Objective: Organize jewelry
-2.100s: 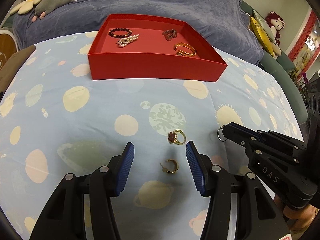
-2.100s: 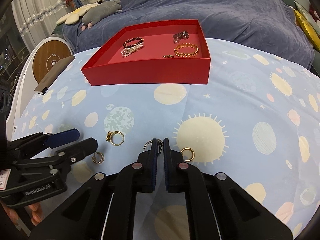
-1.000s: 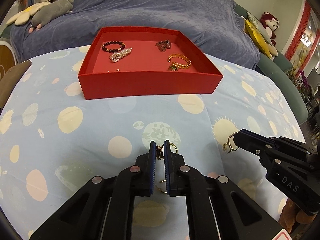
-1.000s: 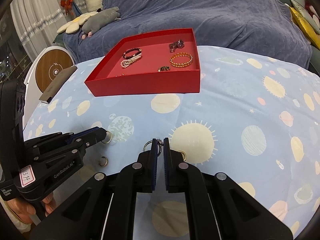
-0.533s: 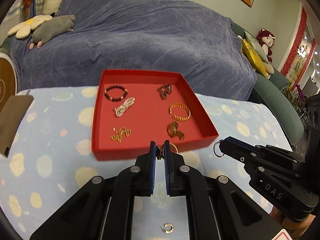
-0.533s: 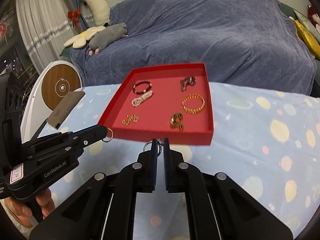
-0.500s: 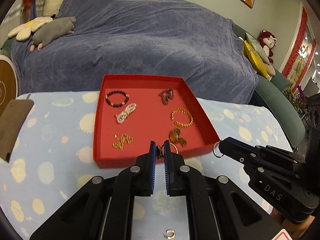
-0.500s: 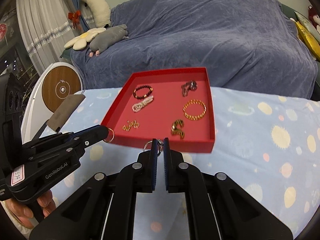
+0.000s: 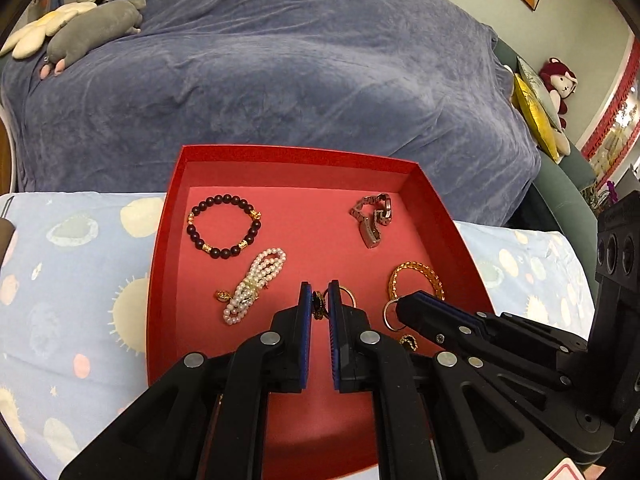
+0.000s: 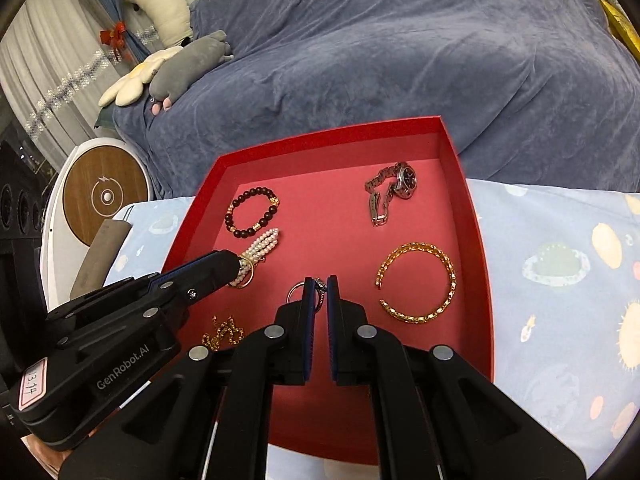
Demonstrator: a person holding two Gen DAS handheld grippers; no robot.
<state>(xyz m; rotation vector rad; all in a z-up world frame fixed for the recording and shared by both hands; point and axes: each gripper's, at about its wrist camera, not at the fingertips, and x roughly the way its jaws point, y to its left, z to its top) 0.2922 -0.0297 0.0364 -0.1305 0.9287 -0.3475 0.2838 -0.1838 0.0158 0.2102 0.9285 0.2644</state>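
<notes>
A red tray (image 9: 168, 216) (image 10: 472, 200) holds a dark bead bracelet (image 9: 224, 232), a pearl bracelet (image 9: 256, 284), a watch (image 10: 392, 188), a gold chain bangle (image 10: 420, 280) and a gold chain piece (image 10: 222, 336). My left gripper (image 9: 320, 300) is shut on a gold ring with a dark stone (image 9: 348, 294), held over the tray's middle. My right gripper (image 10: 320, 286) is shut on a silver ring (image 10: 296, 290), also over the tray. Each gripper shows in the other's view, the right one (image 9: 404, 306) just right of the left one (image 10: 236, 268).
The tray sits on a pale blue planet-print cloth (image 9: 60, 280). Behind it is a blue-covered sofa (image 9: 280, 80) with plush toys (image 9: 80, 28). A round white and wood device (image 10: 104, 196) stands at the left. A small dark-stone earring (image 9: 409, 341) lies under my right gripper.
Both grippers have lifted their rings off the cloth and moved forward to hover over the tray. The jaws stay shut.
</notes>
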